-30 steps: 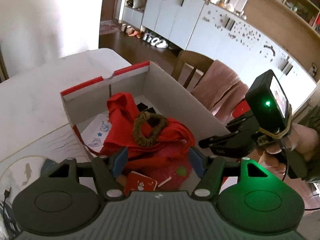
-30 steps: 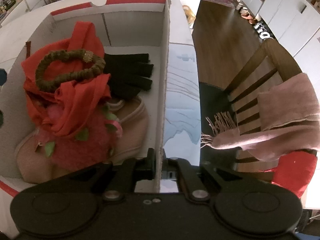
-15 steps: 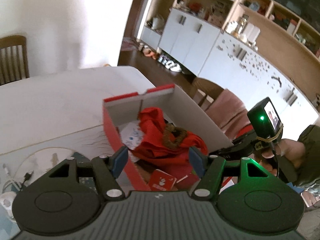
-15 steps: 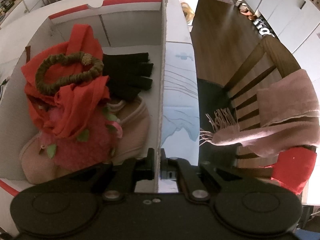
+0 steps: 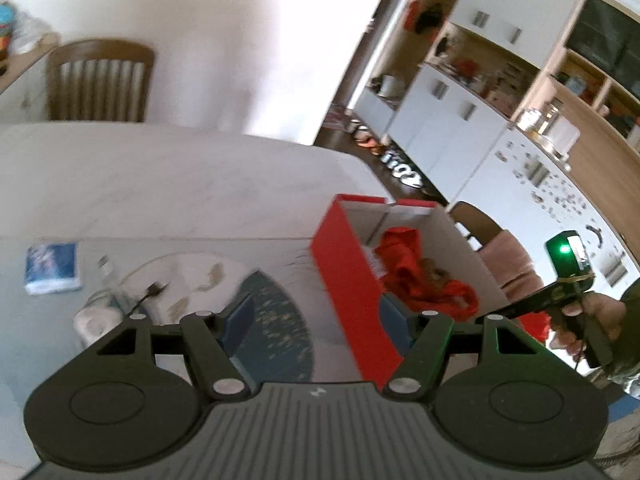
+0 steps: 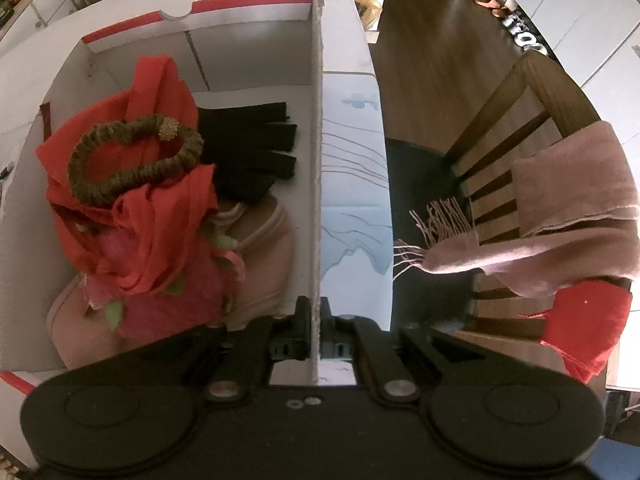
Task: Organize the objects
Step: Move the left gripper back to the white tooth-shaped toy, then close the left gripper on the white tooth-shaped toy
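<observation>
A red-and-white cardboard box [image 6: 240, 12] stands on the table, holding a red cloth [image 6: 160, 92], an olive scrunchie [image 6: 132, 160], black gloves [image 6: 256, 148], a pink plush strawberry [image 6: 168, 304] and beige slippers [image 6: 264, 248]. My right gripper [image 6: 316, 312] points down and is shut on the box's right wall. In the left wrist view the box [image 5: 344, 280] lies right of centre, its red side facing me. My left gripper [image 5: 316, 316] hangs open and empty in front of that side, apart from it. A person's hand [image 5: 576, 320] holds the right gripper at the box's far wall.
Left of the box lie a patterned placemat [image 5: 276, 320], a blue tissue packet [image 5: 52, 268], a cable [image 5: 148, 292] and a white bundle [image 5: 96, 320]. A wooden chair [image 5: 100, 80] stands behind the table. Another chair [image 6: 500, 120] with a pink scarf [image 6: 560, 200] stands beside the table's edge.
My left gripper has drawn back from over the box and swung left, rolling as it went; the box now looks smaller and sits to the right. The right gripper has kept its grip.
</observation>
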